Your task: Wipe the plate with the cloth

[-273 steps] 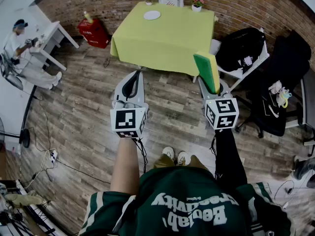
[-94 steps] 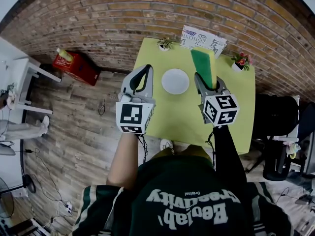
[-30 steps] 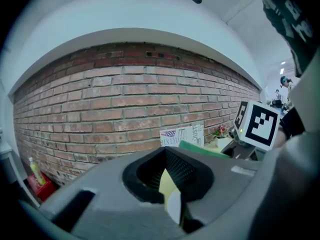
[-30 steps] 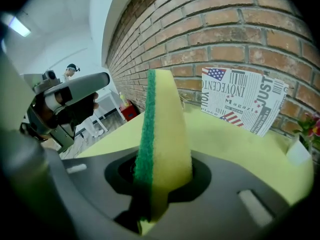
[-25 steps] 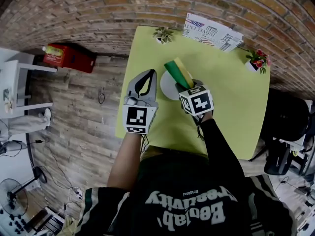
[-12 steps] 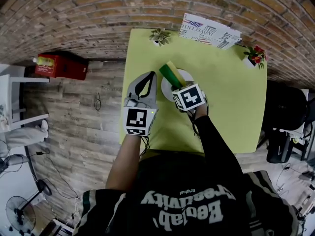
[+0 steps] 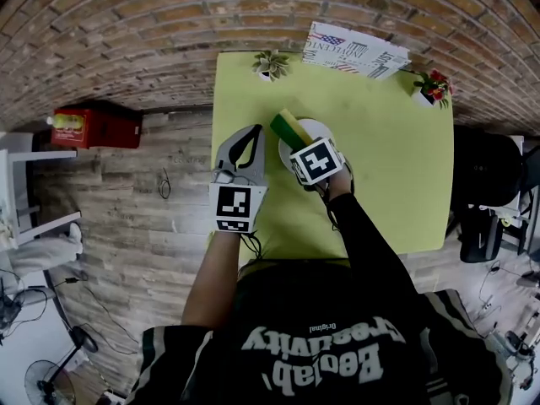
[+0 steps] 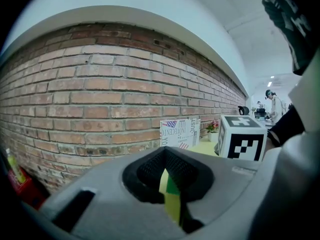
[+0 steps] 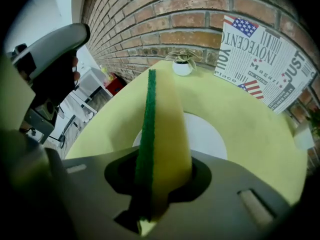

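The plate (image 7: 320, 130) lies on the yellow-green table (image 7: 388, 150), directly under and just ahead of the right gripper (image 7: 297, 144), whose jaws are clamped on the lower end of the cloth (image 7: 288, 126) (really a sponge pad, a green scouring face on yellow foam). In the right gripper view the cloth (image 9: 167, 124) stands up out of the right gripper (image 9: 156, 184), and the plate (image 9: 207, 136) spreads beyond it. Whether the free end touches the plate, I cannot tell.

The left gripper (image 7: 250, 135) hangs just to the left of the right one, off the plate, jaws drawn together on nothing.

The plate looks stiff, smooth and breakable, and light enough to skate across the table under a sideways push, so pressure is likely better kept downward and modest. The cloth is soft and will bend. Held by its end as it is now, the far tip may flop, and a lower grip angle would probably lay more foam flat on the plate.
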`<action>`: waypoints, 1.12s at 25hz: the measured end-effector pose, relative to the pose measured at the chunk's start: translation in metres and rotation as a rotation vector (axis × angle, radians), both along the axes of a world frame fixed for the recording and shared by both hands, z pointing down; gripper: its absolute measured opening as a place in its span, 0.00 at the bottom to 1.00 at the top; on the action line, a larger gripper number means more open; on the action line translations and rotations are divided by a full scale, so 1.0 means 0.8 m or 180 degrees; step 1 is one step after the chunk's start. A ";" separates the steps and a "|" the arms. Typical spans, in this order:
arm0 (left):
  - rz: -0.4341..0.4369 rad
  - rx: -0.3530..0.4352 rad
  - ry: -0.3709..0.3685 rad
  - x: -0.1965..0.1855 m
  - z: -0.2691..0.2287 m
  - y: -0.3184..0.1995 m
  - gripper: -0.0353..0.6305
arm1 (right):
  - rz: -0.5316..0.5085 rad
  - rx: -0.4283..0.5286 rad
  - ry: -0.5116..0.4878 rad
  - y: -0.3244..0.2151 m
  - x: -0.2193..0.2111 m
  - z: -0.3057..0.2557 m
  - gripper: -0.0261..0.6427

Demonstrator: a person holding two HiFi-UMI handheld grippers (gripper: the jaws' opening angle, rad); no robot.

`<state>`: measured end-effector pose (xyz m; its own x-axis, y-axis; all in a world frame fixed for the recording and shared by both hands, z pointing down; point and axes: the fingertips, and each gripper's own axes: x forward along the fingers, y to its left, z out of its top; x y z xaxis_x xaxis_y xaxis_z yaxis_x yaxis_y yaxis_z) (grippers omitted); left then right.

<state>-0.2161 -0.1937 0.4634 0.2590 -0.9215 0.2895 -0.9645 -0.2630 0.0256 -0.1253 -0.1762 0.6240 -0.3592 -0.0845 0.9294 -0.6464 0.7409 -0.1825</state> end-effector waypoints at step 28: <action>0.0033 0.0027 0.0008 0.024 -0.026 -0.013 0.06 | 0.0254 -0.0123 0.0016 -0.023 0.064 0.011 0.22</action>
